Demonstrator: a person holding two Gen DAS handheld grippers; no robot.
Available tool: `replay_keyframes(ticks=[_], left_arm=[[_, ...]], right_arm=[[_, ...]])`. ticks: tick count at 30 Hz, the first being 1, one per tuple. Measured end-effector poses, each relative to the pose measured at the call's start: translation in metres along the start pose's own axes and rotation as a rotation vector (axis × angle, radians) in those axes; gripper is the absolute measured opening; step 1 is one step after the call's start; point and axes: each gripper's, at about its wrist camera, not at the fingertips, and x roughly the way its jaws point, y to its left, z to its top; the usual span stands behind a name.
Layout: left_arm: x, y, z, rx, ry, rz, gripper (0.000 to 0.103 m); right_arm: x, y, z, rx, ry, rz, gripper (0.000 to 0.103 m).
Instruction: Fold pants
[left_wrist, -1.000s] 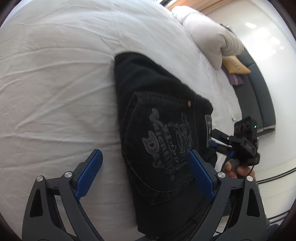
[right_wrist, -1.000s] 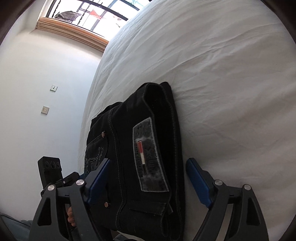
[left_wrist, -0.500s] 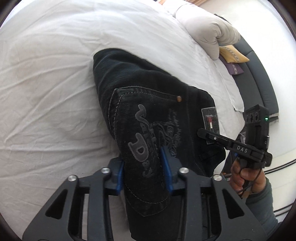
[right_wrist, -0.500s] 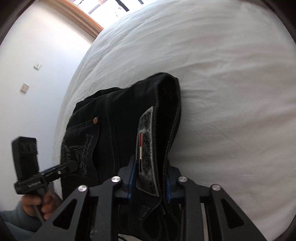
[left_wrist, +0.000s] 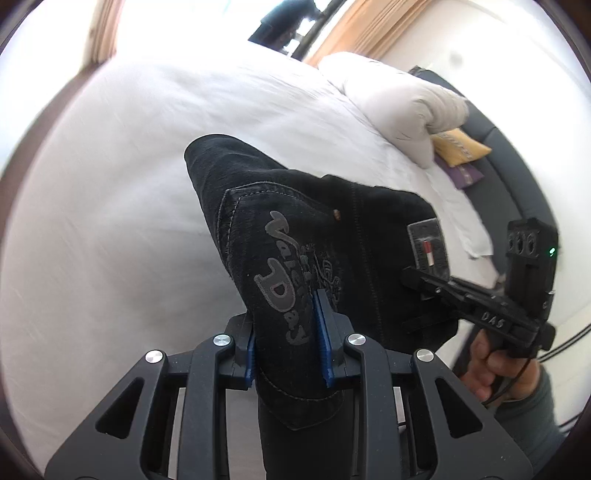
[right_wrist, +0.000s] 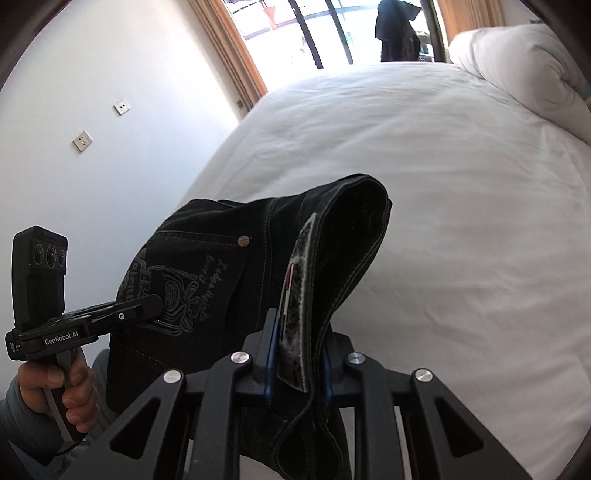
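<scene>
The folded black pants hang lifted above the white bed. My left gripper is shut on the pocket end with the grey lettering. My right gripper is shut on the waistband end by the grey patch. The pants span between the two grippers. The right gripper also shows in the left wrist view, and the left gripper in the right wrist view. The lower part of the pants is hidden behind the gripper bodies.
A rolled white duvet lies at the head of the bed, with yellow and purple cushions on a dark sofa beside it. A window is behind the bed, and a white wall with sockets is at left.
Both grippers closed on the pants' near edge and have raised the folded pants off the bed; the views tilted up toward the window.
</scene>
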Motion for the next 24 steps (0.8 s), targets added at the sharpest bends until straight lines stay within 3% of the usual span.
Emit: replay_keyframes(ticks=[7, 13, 14, 15, 16, 17, 19, 21, 24], left_arm=[[0.027, 0.050, 0.046, 0.055, 0.010, 0.126, 0.025], [0.061, 0.093, 0.039, 0.040, 0.028, 0.146, 0.029], [0.062, 0.096, 0.036, 0.045, 0.021, 0.145, 0.034], [0.063, 0.099, 0.034, 0.049, 0.011, 0.148, 0.038], [0.063, 0.102, 0.031, 0.048, 0.003, 0.147, 0.049], [0.067, 0.105, 0.029, 0.041, -0.005, 0.152, 0.065], [0.067, 0.117, 0.024, -0.006, -0.030, 0.148, 0.082], [0.065, 0.123, 0.022, -0.032, -0.028, 0.137, 0.083], [0.044, 0.117, 0.015, -0.018, -0.060, 0.210, 0.089]], right_arm=[[0.069, 0.018, 0.045, -0.059, 0.021, 0.012, 0.020], [0.128, 0.003, 0.062, -0.011, 0.089, 0.005, 0.022], [0.134, -0.003, 0.064, 0.013, 0.101, 0.022, 0.023], [0.140, -0.014, 0.061, 0.049, 0.113, 0.046, 0.031], [0.144, -0.020, 0.060, 0.070, 0.116, 0.050, 0.047], [0.145, -0.027, 0.057, 0.098, 0.114, 0.049, 0.055], [0.144, -0.040, 0.047, 0.155, 0.087, 0.106, 0.063], [0.137, -0.048, 0.039, 0.208, 0.057, 0.142, 0.065], [0.118, -0.049, 0.028, 0.254, 0.030, 0.121, 0.074]])
